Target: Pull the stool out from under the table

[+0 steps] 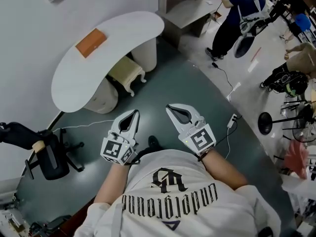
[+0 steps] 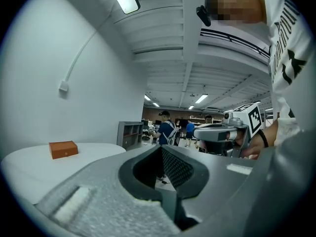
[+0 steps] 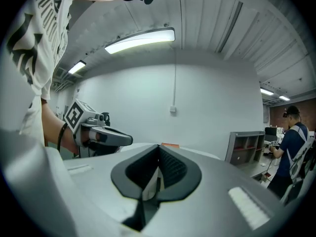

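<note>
Dark grey-green floor [image 1: 187,90]: it fills most of the head view, and you stand on it facing the furniture.

White kidney-shaped table [image 1: 121,31]: one, at the upper left against the pale wall. It rests on two white cylindrical pedestals, one at the far end [image 1: 147,54] and one at the near end [image 1: 102,98].

Grey open shelf unit [image 2: 129,133]: one. It appears past the table's end in both gripper views, and its contents are too small to tell.

Black wheeled office chair [image 1: 49,154]: one, left of you, seen only in the head view.

Cream padded stool with turned legs [image 1: 127,73]: one. It stands tucked under the table between the two pedestals, its near side showing past the table edge. It is well apart from both of your grippers, and neither gripper view shows it.

Left gripper [image 1: 136,112] and right gripper [image 1: 168,106]: two, held side by side in front of you and pointing toward the table. The fingers of each are closed together with nothing between them. Each gripper view shows the other gripper alongside.

Orange-brown rectangular box [image 1: 91,42]: one, closed, lying on the tabletop. What it holds cannot be seen.
</note>
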A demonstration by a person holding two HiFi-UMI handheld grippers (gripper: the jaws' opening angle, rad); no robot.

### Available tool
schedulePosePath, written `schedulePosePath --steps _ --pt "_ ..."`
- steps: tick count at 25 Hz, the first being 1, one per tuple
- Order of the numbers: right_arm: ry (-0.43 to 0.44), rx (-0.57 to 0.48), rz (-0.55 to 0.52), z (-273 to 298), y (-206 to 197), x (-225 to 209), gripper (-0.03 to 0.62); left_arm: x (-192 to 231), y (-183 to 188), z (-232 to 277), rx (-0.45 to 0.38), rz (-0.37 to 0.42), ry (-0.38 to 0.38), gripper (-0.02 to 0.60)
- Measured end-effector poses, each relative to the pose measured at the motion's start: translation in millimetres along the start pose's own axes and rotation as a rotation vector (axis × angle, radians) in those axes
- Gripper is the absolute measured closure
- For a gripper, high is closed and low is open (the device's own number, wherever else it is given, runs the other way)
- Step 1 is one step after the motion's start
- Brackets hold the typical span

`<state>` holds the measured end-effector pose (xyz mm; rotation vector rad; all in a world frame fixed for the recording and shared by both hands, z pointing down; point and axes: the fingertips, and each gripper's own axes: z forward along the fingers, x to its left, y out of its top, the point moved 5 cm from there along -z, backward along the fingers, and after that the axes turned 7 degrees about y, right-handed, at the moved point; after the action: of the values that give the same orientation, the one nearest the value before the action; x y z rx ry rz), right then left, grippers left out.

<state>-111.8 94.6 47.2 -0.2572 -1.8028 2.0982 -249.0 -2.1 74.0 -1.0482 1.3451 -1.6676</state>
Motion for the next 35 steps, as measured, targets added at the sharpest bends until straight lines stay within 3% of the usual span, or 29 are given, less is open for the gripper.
schedulePosePath --steps 7,13,27,35 --pt "-0.03 -0.013 0.022 43.4 6.9 -37.5 0.592 46.3 17.1 39.1 -0.03 0.029 -0.032 0.574" --pt "-0.001 -0.029 0.052 61.2 -4.7 -83.8 0.592 55.2 25.8 73.8 -0.04 0.045 -0.013 0.574" --pt "0.297 -0.022 -0.013 87.0 -19.7 -229.8 0.592 48.9 30.6 177.1 -0.043 0.002 0.303 0.574" --pt "0.415 -0.026 -0.03 79.1 -28.8 -273.6 0.592 26.9 23.8 206.2 -0.05 0.009 0.425 0.574"
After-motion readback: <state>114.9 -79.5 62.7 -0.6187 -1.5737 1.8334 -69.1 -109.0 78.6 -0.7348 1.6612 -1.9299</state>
